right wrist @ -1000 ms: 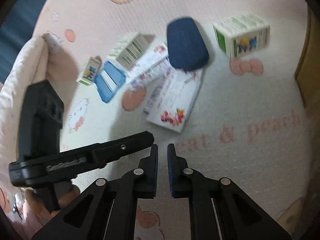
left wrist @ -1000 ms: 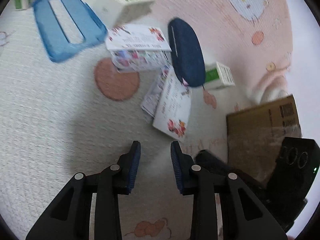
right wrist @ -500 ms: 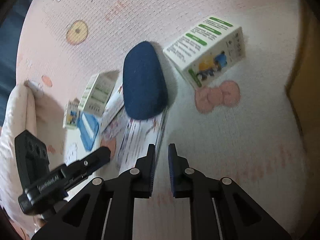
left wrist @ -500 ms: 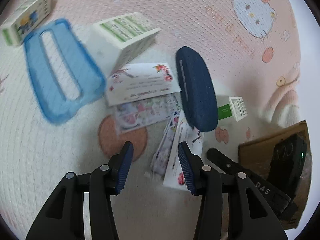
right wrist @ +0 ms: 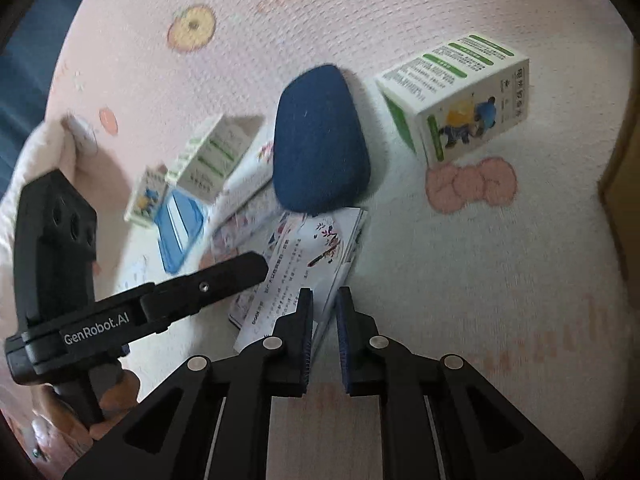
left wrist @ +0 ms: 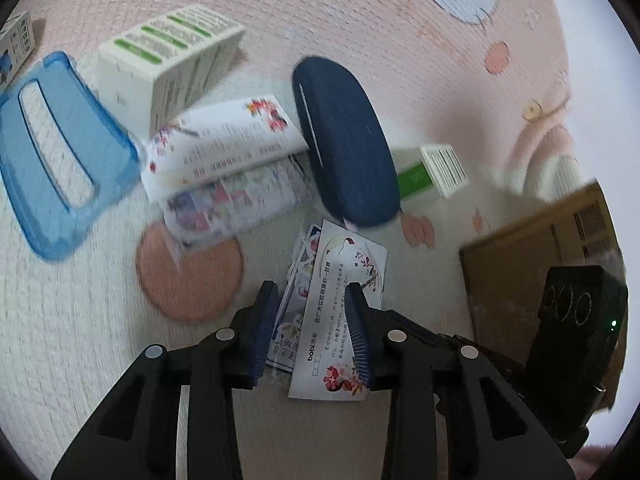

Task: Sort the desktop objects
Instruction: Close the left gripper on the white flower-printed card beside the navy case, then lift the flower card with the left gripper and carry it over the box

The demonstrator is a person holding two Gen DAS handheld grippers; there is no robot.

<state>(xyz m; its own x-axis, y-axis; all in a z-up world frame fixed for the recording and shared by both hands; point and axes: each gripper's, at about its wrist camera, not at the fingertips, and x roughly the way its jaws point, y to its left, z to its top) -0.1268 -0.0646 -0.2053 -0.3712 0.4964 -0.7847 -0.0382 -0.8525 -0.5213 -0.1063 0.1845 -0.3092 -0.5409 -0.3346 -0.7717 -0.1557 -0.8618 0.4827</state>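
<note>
A: Where is the left claw (left wrist: pixel 310 332) right now?

B: Low over the floral leaflet (left wrist: pixel 340 320), which lies flat on the pink cartoon mat (left wrist: pixel 400 20) just below the navy glasses case (left wrist: pixel 344 140). Its jaws have just been closing, and the leaflet sits between them, but I see no pinch yet, so it holds nothing.

A: And the right claw (right wrist: pixel 322 334)?

B: Clenched, with nothing in it, hovering at the leaflet's near edge.

A: What could go wrong?

B: The leaflet is thin and flat, so the pads may slide over it or crumple it. A second sheet lies underneath and could come up too. A wide sweep might nudge the glasses case or the green-and-white carton (right wrist: pixel 460 96).
</note>
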